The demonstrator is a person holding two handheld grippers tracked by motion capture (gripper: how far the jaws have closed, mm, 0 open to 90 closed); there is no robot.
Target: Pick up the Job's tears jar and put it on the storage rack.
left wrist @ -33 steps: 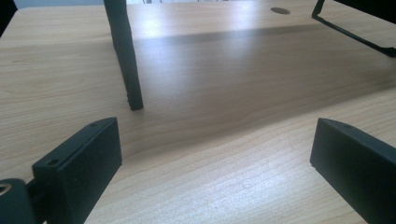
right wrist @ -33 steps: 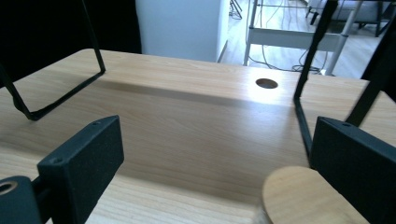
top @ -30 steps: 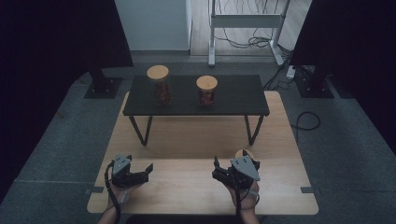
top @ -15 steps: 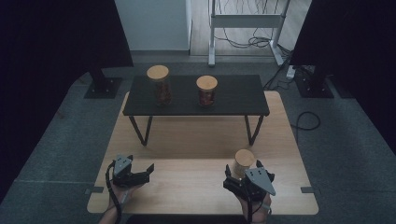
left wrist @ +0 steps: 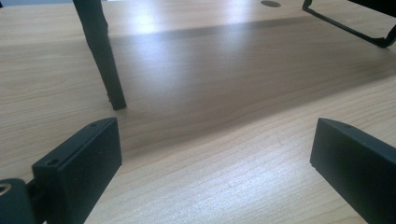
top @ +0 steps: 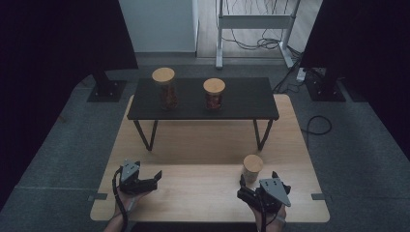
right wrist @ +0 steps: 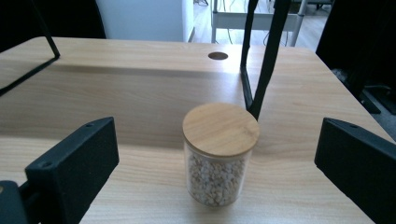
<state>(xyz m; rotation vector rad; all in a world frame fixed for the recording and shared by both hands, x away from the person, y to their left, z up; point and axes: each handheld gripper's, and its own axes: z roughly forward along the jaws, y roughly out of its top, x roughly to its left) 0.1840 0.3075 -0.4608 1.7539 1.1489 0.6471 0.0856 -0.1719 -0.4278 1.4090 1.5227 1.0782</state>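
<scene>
- Glass, with a wooden lid, the small jar [right wrist: 219, 156] is standing upright on the wooden table [top: 203, 188] near its front right part, filled with pale grains.
- It is sitting just ahead of the right gripper [top: 261, 189], centred between that gripper's jaws in the right gripper view, and nothing is touching it.
- Both jaws of the right gripper are standing spread wide, well apart from the glass on either side.
- If a grasp is what is coming, it looks best done by sliding forward level until the jaws are flanking the glass wall below the lid, then closing gently so the jar is not tipping.
- The left gripper [top: 138, 180] is resting low over the table's front left, jaws spread, pinching nothing.
- Two more jars [top: 164, 89] are standing on the black shelf [top: 241, 99] farther back.
</scene>
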